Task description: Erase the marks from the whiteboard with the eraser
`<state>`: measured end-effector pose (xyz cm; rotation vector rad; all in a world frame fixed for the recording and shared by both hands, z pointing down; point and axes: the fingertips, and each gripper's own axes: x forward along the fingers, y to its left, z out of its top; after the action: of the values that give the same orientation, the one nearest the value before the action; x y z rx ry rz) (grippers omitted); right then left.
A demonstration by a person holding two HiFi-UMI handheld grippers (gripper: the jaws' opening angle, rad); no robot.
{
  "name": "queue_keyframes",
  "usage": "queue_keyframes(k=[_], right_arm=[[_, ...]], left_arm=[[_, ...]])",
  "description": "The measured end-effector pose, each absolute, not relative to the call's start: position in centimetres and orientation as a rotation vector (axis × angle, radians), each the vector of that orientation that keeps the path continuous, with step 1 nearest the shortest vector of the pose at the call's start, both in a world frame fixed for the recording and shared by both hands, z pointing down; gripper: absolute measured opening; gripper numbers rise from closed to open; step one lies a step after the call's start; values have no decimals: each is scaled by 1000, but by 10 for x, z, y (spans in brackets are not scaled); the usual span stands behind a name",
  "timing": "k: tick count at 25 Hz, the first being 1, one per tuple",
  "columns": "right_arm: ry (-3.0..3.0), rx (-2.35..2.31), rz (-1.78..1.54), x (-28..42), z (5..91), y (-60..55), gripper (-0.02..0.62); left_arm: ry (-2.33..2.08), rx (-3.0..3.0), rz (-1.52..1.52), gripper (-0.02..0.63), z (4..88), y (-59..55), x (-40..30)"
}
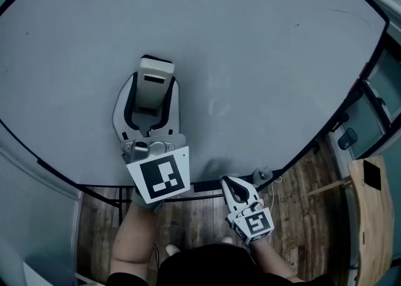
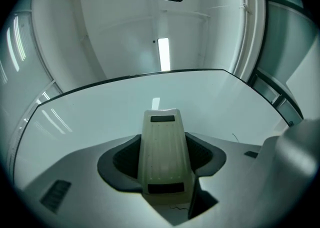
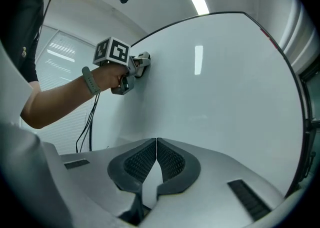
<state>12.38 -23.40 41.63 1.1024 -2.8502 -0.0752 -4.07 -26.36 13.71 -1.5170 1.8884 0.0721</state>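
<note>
While left claw (image 1: 152,100) clamps eraser (image 1: 155,73), right claw (image 3: 156,144) closed

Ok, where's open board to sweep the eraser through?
The whiteboard is bare above, left and right of the eraser, out to its dark rim. It's crowded only near the bottom edge, where left tongs grip the eraser and shut right tongs hover.
</note>
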Motion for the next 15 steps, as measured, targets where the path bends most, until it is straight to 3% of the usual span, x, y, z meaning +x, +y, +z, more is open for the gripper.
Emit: queue_keyframes(k=[9,15], right_arm=[[-2927,803,-109,41,425,-204,32],[-2944,612,-140,-7,437,-177,32]], left_arm=[[2208,-1550,80,264,226,-224,-153],[2311,-1591,-142,264,298,-175,-197]])
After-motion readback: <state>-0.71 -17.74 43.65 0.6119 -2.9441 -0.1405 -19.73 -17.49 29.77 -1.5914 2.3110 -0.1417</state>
